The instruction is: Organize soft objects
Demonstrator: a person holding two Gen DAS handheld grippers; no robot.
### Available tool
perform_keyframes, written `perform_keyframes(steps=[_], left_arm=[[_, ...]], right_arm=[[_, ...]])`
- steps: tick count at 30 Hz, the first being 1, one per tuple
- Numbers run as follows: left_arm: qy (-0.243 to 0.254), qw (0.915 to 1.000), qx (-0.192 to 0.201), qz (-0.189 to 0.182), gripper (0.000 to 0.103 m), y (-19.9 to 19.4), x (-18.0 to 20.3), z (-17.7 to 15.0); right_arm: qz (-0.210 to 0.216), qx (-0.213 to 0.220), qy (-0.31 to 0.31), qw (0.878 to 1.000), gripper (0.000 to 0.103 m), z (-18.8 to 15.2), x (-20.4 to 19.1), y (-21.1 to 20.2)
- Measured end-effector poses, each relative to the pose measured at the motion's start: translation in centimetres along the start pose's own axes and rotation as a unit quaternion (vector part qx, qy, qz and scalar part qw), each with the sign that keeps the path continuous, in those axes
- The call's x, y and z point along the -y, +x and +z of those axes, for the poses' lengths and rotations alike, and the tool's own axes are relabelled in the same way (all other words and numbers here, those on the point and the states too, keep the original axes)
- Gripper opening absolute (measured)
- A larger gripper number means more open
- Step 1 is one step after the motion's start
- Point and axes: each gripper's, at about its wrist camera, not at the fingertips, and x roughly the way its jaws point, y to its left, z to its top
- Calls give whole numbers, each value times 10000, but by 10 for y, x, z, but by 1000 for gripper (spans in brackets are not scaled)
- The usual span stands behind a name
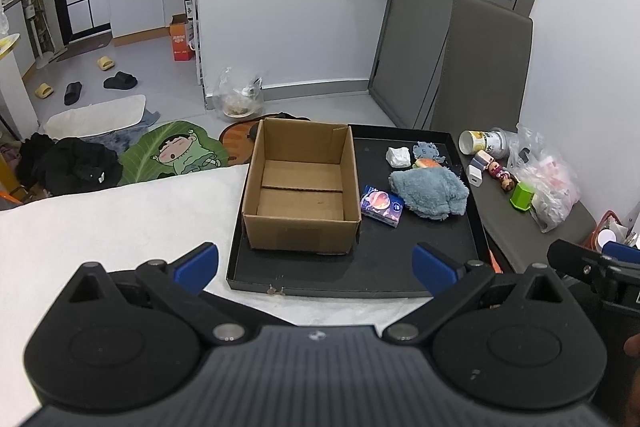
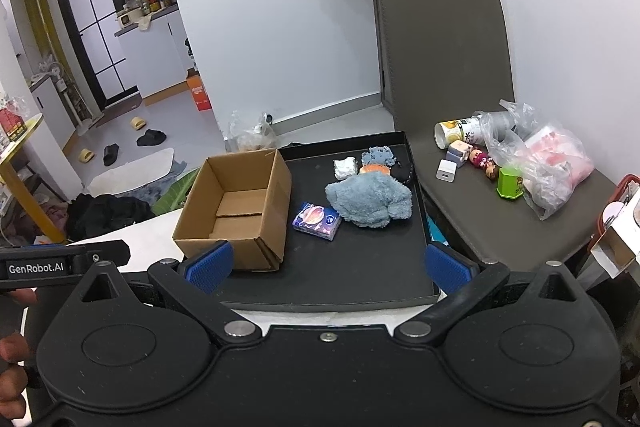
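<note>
An open, empty cardboard box stands on the left of a black tray. To its right lie a fluffy blue-grey cloth, a small purple tissue pack, a white wad, a small blue plush and an orange-topped item. My left gripper is open and empty, just short of the tray's near edge. My right gripper is open and empty over the tray's near part.
A grey chair seat to the right holds a tipped can, a white charger, small figures, a green pot and a plastic bag. The tray sits on a white surface. Clothes and slippers lie on the floor.
</note>
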Motion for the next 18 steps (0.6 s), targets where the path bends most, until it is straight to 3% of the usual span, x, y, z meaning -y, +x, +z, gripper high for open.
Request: perform_keyframes(steps=[18], left_arm=[[60, 10000, 35, -13, 102, -4, 1, -3]], right_arm=[[41, 91, -76, 9999, 103, 4, -3, -7]])
